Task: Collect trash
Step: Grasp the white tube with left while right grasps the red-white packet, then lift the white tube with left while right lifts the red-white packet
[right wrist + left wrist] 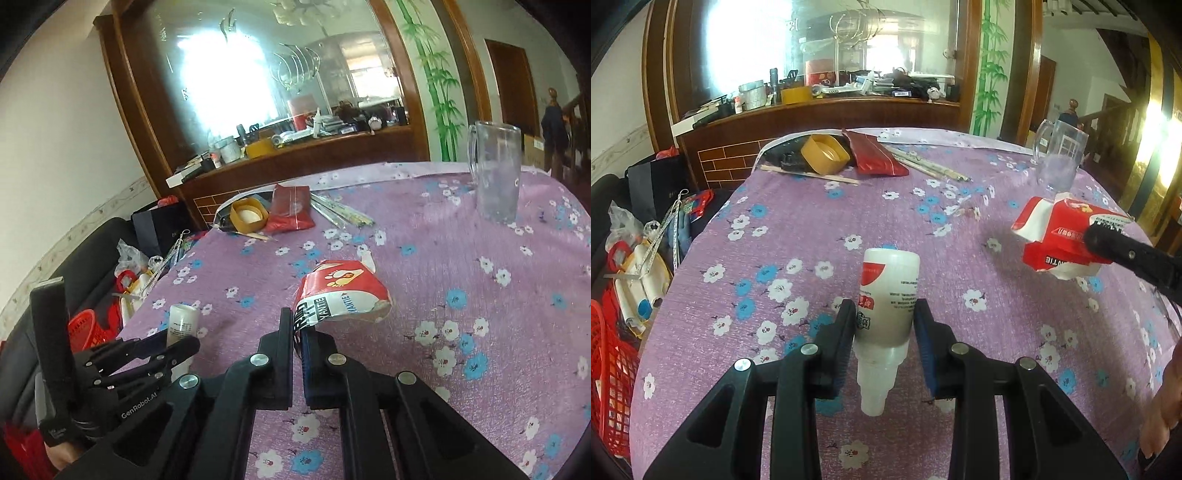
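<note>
My left gripper (885, 310) is shut on a small white plastic bottle (888, 295) with a red label, held bottom-forward above the purple flowered tablecloth (798, 236). My right gripper (296, 326) is shut on a crumpled red and white paper package (341, 291), held just above the cloth. In the left wrist view the package (1060, 236) hangs at the right in the right gripper's fingers (1108, 240). In the right wrist view the bottle (181, 325) and the left gripper (173, 350) show at the lower left.
At the table's far left lie a yellow lid (823, 153), a red pouch (875, 155) and chopsticks (931, 162). A clear glass mug (1058, 158) stands far right. A red basket (609, 365) and bags of clutter (639, 258) sit left of the table.
</note>
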`<action>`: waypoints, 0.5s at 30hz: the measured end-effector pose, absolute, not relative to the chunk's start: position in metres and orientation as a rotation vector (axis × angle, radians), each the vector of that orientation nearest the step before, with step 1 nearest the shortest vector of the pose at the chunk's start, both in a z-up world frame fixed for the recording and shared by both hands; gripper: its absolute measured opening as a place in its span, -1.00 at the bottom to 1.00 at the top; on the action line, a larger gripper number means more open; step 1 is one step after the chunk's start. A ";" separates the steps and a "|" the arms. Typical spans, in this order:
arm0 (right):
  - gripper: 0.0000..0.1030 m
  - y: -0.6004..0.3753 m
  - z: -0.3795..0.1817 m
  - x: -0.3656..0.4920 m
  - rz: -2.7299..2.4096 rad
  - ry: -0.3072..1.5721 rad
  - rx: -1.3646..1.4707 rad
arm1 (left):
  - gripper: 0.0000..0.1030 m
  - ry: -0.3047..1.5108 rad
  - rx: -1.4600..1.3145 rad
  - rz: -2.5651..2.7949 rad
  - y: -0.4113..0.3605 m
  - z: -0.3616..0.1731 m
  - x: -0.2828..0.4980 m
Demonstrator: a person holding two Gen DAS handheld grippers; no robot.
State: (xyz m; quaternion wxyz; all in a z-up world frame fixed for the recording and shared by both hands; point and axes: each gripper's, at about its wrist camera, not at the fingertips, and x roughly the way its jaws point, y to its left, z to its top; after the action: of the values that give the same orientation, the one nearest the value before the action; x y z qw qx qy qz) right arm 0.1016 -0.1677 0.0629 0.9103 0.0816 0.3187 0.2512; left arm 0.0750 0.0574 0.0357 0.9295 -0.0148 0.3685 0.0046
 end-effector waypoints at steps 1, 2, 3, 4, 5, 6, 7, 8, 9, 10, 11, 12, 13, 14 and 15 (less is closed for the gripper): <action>-0.90 -0.167 0.063 0.102 0.520 0.659 0.161 | -0.40 0.756 -0.030 0.007 0.058 0.036 0.075; -0.90 -0.166 0.062 0.102 0.519 0.662 0.156 | -0.40 0.756 -0.033 0.003 0.058 0.036 0.074; -0.90 -0.166 0.061 0.102 0.518 0.663 0.155 | -0.40 0.755 -0.036 0.000 0.058 0.037 0.074; -0.90 -0.166 0.060 0.103 0.519 0.666 0.156 | -0.40 0.755 -0.035 -0.001 0.059 0.038 0.073; -0.90 -0.165 0.060 0.103 0.518 0.667 0.153 | -0.40 0.755 -0.034 -0.001 0.058 0.038 0.073; -0.90 -0.165 0.060 0.102 0.516 0.665 0.150 | -0.40 0.755 -0.034 -0.001 0.058 0.038 0.073; -0.90 -0.166 0.061 0.102 0.515 0.663 0.149 | -0.40 0.755 -0.034 -0.001 0.058 0.038 0.073; -0.90 -0.166 0.061 0.101 0.514 0.660 0.150 | -0.40 0.755 -0.033 0.000 0.058 0.038 0.074; -0.90 -0.166 0.062 0.101 0.512 0.658 0.148 | -0.40 0.754 -0.032 0.002 0.058 0.038 0.073; -0.90 -0.165 0.062 0.102 0.507 0.656 0.142 | -0.40 0.752 -0.031 0.002 0.058 0.038 0.073; -0.90 -0.165 0.062 0.102 0.498 0.655 0.139 | -0.40 0.750 -0.026 0.007 0.058 0.038 0.073; -0.90 -0.165 0.062 0.103 0.490 0.659 0.143 | -0.40 0.750 -0.023 0.008 0.057 0.039 0.072; -0.90 -0.166 0.063 0.103 0.485 0.665 0.151 | -0.41 0.748 -0.022 0.008 0.056 0.040 0.071; -0.90 -0.166 0.065 0.103 0.482 0.674 0.162 | -0.41 0.745 -0.019 0.010 0.055 0.041 0.070; -0.90 -0.166 0.066 0.102 0.479 0.677 0.162 | -0.41 0.740 -0.013 0.011 0.054 0.043 0.068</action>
State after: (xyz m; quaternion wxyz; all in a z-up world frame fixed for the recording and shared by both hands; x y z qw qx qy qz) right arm 0.1017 -0.1659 0.0663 0.9120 0.0785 0.3287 0.2323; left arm 0.0681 0.0538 0.0432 0.9322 -0.0063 0.3618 0.0055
